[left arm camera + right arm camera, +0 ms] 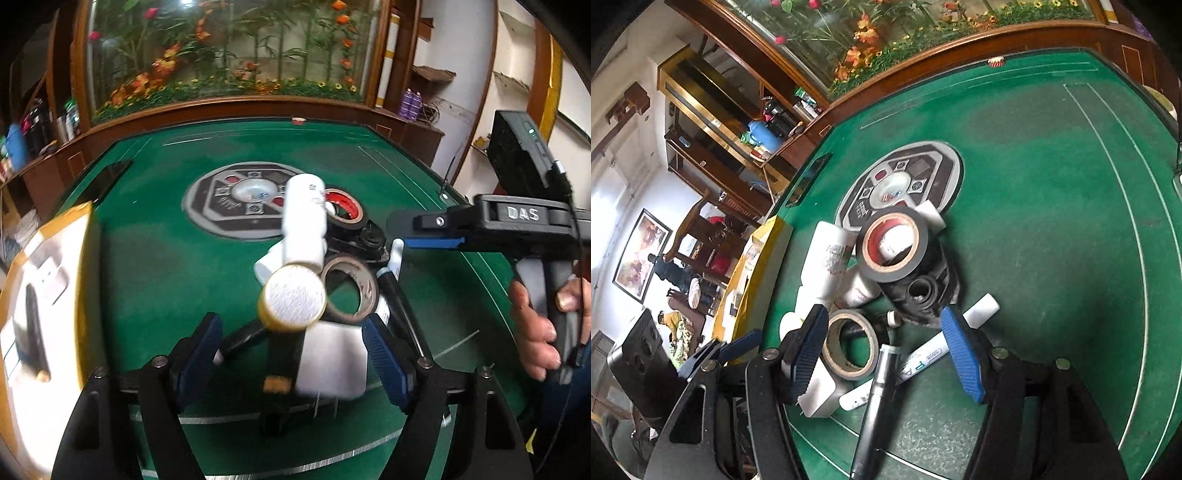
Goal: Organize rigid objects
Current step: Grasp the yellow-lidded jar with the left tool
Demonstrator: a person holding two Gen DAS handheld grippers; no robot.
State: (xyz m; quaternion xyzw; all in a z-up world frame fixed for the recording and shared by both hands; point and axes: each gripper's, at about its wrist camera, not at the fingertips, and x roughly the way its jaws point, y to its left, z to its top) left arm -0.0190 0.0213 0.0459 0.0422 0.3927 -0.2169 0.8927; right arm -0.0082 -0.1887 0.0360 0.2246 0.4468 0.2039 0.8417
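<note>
A heap of rigid objects lies on the green table [155, 258]. It holds a white tube [304, 221], a black tape roll with a red core [892, 245], a grey tape roll [849, 345], a white marker [923, 362], a black pen [873, 402], a white plug adapter [332, 362] and a black cylinder part [919, 291]. A yellow-rimmed bottle with a white cap [293, 297] stands blurred between the open fingers of my left gripper [291, 350]; contact is unclear. My right gripper [886, 350] is open, straddling the grey roll and markers. It also shows in the left wrist view [424, 230].
A yellow-edged box [48, 295] stands at the table's left edge. A round grey control panel [243, 201] sits in the table centre. A wooden rail and glass flower case [229, 48] run along the far side. A small red cap [995, 61] lies on the far rail.
</note>
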